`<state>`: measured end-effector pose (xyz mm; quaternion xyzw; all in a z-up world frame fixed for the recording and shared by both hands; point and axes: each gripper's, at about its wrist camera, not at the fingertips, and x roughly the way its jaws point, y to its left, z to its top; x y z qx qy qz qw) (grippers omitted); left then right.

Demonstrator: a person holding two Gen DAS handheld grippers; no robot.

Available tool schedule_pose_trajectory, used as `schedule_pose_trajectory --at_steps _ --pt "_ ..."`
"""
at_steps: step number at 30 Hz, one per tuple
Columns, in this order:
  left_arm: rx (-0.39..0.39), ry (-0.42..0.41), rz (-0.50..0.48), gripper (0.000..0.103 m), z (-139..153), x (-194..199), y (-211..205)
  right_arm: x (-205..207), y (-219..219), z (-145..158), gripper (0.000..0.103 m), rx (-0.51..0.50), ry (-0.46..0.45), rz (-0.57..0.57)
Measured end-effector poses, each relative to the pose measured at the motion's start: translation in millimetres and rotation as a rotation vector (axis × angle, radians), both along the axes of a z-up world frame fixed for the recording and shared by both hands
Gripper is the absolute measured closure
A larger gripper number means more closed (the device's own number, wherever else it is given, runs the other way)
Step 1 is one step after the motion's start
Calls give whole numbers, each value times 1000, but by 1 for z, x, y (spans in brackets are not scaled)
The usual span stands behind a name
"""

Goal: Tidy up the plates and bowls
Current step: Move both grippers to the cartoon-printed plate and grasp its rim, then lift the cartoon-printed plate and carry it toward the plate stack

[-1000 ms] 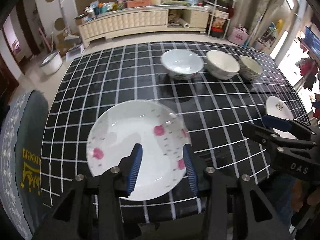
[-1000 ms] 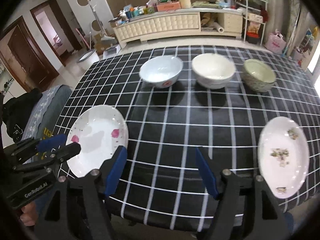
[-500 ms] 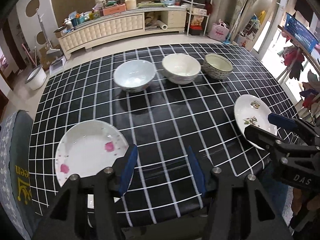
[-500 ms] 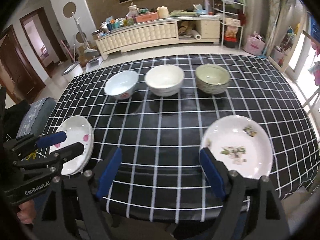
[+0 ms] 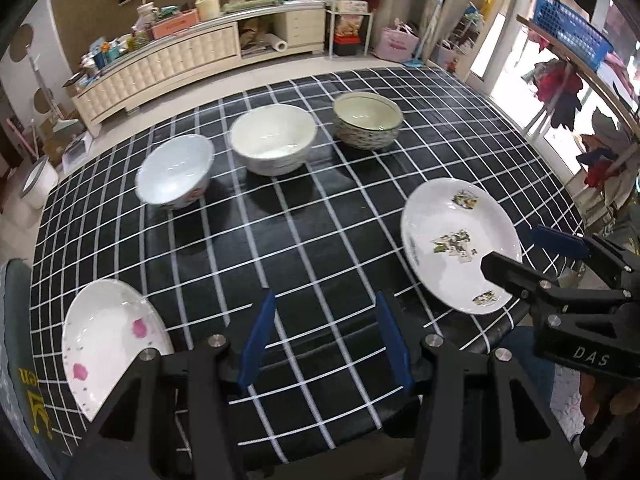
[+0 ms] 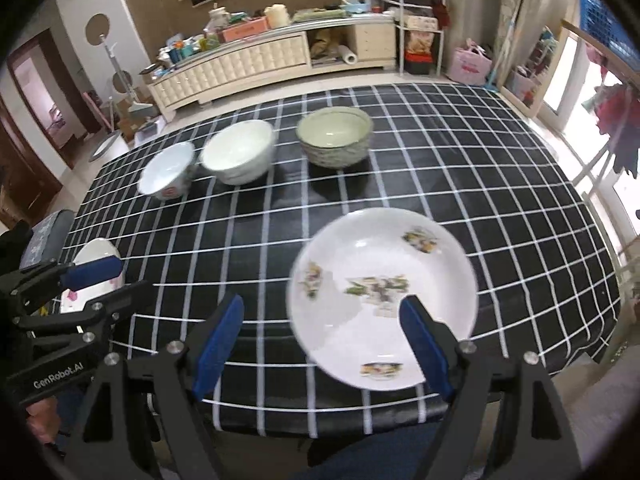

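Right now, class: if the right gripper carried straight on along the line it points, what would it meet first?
Probably the green-patterned plate. The right gripper has open, empty jaws, one over the plate's near part, the other over the checked tablecloth. How far above it hangs is unclear.

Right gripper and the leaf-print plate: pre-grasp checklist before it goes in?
1. Right gripper open, nothing between the fingers: ok.
2. Leaf-print plate flat on the checked tablecloth, nothing stacked on it: ok.
3. Gripper centred on the plate: not ok. The plate sits toward the right finger, the left finger is over bare cloth.
4. Left gripper open, empty and away from this plate: ok.
5. Pink-flower plate ready as a stacking base at the near left edge, empty: ok.
6. Near rim of the leaf-print plate reachable at the table edge: cannot tell, the image is blurred there.
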<state>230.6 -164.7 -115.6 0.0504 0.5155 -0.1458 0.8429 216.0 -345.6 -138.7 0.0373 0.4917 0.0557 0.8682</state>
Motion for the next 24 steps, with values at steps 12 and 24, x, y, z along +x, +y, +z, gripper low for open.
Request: schedule_pose_trajectory --at_steps 12,24 --pt "10 67 -34 53 -32 27 -48 18 -55 -28 17 -60 52 -77" --pt "19 123 -75 53 -73 50 -86 44 -90 -65 17 -109 130 -95"
